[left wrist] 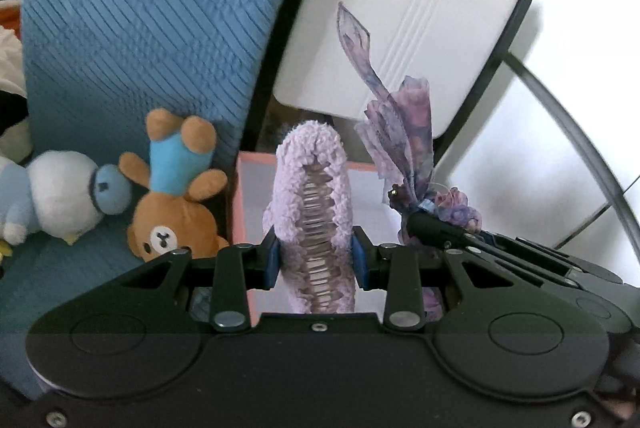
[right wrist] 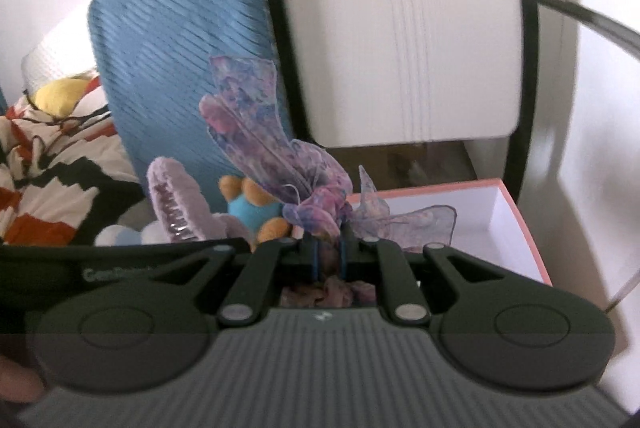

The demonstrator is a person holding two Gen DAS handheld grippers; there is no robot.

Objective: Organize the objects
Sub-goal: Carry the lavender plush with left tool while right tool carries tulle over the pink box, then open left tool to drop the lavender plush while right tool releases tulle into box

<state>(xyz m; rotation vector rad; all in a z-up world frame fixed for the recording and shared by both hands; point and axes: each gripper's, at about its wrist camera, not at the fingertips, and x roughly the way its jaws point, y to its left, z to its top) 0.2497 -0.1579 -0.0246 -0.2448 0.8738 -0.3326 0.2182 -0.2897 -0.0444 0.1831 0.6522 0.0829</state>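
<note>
Left tool [left wrist: 316,260] gripping fuzzy clip [left wrist: 310,188], patterned blanket [right wrist: 48,164] right-view only

White lettering "Gen", rest blurred, on left gripper [right wrist: 120,273] body

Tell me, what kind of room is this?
Probably a bedroom or living room at home. A teddy bear and another plush toy lie by a blue cushion, with a patterned blanket nearby and a pink box for tidying.
</note>
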